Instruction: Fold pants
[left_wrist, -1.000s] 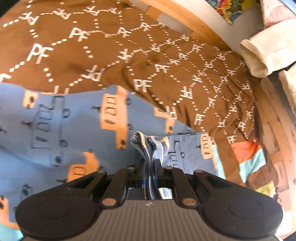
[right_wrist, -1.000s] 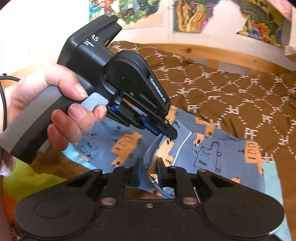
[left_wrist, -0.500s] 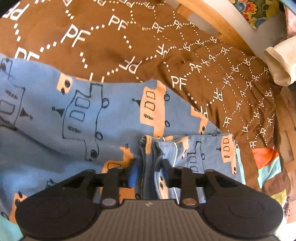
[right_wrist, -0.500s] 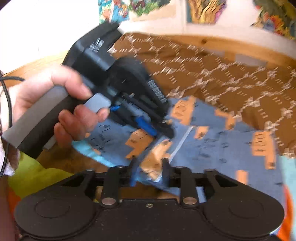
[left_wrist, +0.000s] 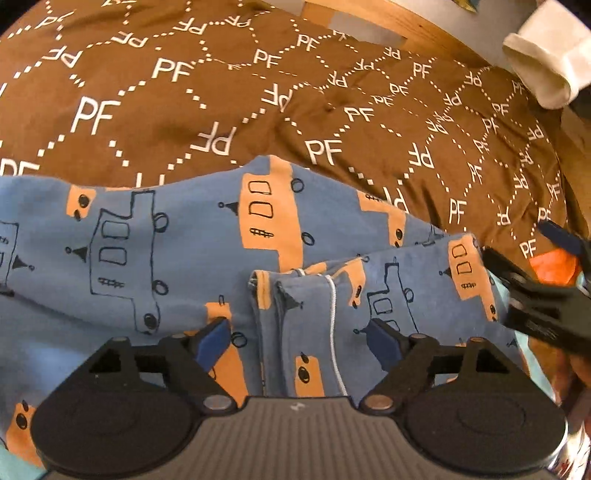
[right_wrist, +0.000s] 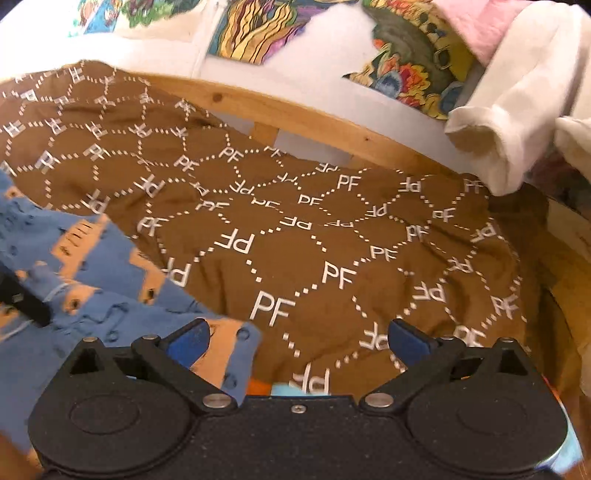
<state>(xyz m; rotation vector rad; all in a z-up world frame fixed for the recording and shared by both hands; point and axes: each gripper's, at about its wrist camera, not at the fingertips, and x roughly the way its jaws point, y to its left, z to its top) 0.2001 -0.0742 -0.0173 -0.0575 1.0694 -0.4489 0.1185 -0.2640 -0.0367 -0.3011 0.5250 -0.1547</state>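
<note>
Black left gripper (left_wrist: 297, 345) with grey ribbed body, blue pads (left_wrist: 212, 341), brass-coloured pivot pins behind the jaws. All-black speckled right gripper (right_wrist: 297, 338), same blue pads (right_wrist: 408, 341).

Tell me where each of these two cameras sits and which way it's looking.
Left wrist: on the left gripper, looking down along its open fingers at the blue pants on the brown bedspread; the right gripper shows at right.
Right wrist: on the right gripper, fingers open, facing the bedspread and wooden bed frame.
Shared: pants, bedspread, white cloth.
</note>
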